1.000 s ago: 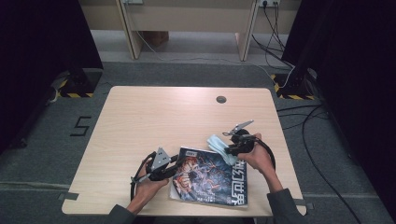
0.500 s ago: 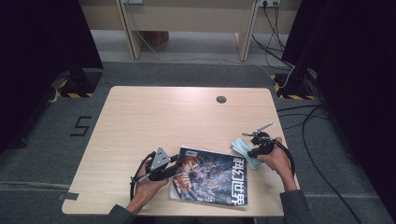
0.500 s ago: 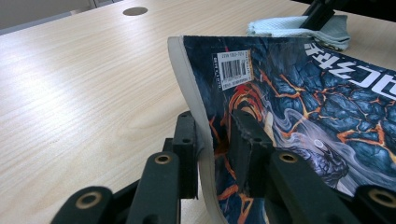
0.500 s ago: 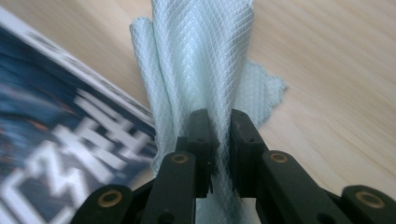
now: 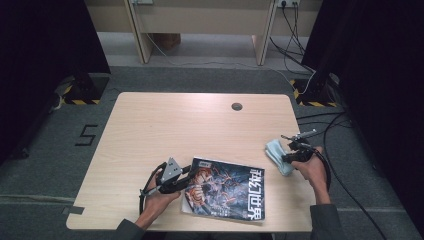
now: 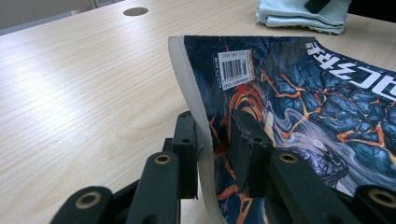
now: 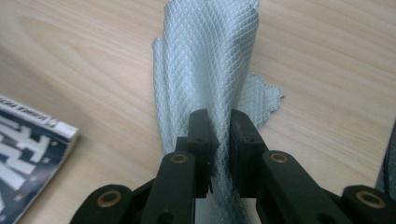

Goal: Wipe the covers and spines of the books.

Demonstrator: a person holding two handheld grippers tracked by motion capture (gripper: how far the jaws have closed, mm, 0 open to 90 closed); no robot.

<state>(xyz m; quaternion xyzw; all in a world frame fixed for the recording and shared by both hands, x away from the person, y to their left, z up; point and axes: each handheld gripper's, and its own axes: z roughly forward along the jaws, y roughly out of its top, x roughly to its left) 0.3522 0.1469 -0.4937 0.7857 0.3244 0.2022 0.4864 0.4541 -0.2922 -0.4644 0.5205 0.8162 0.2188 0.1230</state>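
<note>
Since the earlier frames the right hand-held gripper (image 5: 289, 156) has carried the pale blue cloth (image 5: 278, 156) off the magazine's upper right corner toward the right edge of the worktop (image 5: 165, 122). Cloth now lies on bare wood near that edge, just beside the magazine (image 5: 229, 188), apart from it. Right jaws clenched on a raised fold of cloth (image 7: 205, 79). Left hand-held gripper (image 5: 186, 180) unmoved near the front edge, jaws clamped on the magazine's left edge (image 6: 205, 140), which curls up off the worktop. Rest of the magazine lies flat, cover up, barcode label toward the far side.
</note>
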